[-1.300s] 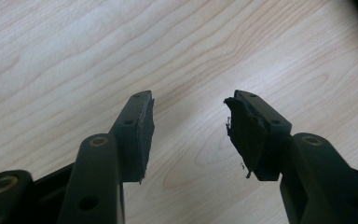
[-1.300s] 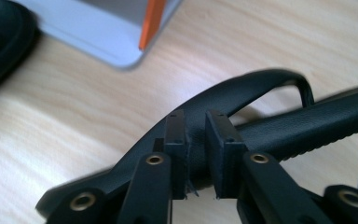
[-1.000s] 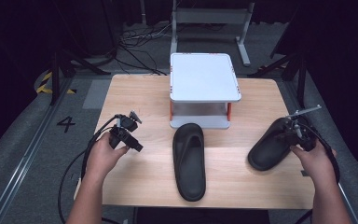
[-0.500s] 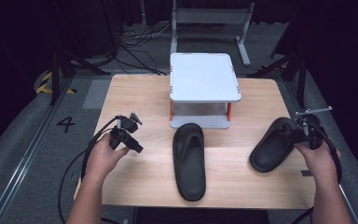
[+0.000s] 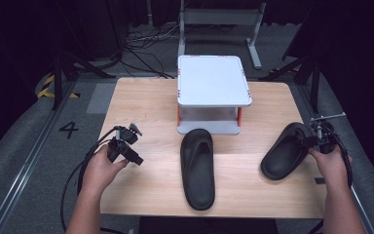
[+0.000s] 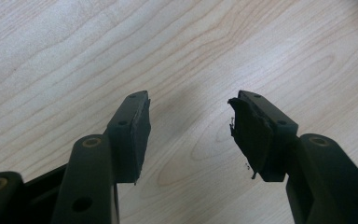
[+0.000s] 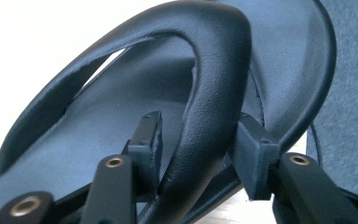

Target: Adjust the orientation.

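High view: two black sandals on a pale wood-grain tabletop [image 5: 141,112], one sandal [image 5: 197,168] flat before a white two-tier shelf [image 5: 214,80], the other sandal [image 5: 286,151] at the right edge with the right gripper [image 5: 316,138] on its strap. Left gripper view: left gripper [image 6: 189,126] half open, empty over bare wood. Right gripper view: jaws just closing, now pressing the padded, grained strap [image 7: 209,107]; judged light, soft, bendy, best held there.
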Action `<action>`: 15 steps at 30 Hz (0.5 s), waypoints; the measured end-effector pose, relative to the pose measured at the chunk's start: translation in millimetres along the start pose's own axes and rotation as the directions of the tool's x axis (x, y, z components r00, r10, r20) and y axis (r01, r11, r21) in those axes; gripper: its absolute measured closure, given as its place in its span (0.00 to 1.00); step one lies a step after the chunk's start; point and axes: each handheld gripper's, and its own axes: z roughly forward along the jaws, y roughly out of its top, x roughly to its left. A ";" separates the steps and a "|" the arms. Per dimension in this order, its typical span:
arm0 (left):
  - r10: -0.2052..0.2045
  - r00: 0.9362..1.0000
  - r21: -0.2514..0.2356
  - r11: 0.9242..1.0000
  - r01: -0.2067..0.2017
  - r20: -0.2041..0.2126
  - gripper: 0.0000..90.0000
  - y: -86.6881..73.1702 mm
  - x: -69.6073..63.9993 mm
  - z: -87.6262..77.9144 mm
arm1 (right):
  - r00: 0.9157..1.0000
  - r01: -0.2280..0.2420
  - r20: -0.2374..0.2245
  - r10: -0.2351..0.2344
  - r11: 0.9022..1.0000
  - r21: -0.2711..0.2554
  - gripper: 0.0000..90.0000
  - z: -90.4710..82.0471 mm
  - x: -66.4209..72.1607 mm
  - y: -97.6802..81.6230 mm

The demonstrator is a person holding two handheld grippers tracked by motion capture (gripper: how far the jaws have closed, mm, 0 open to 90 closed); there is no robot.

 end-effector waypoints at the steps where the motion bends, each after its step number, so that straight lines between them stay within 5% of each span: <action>1: -0.001 1.000 -0.001 1.000 0.001 -0.003 0.51 -0.3 -0.5 0.2 | 1.000 -0.013 -0.002 0.013 1.000 0.001 0.65 -0.3 0.1 0.5; 6: -0.003 1.000 -0.004 1.000 0.003 -0.005 0.50 0.4 -0.3 0.5 | 0.997 -0.070 -0.042 0.069 0.998 -0.009 0.69 -5.9 4.1 3.1; 15: 0.017 1.000 -0.001 1.000 -0.017 -0.002 0.50 7.6 -3.2 2.4 | 0.997 0.055 -0.054 -0.058 0.997 -0.048 0.74 -28.0 53.1 5.9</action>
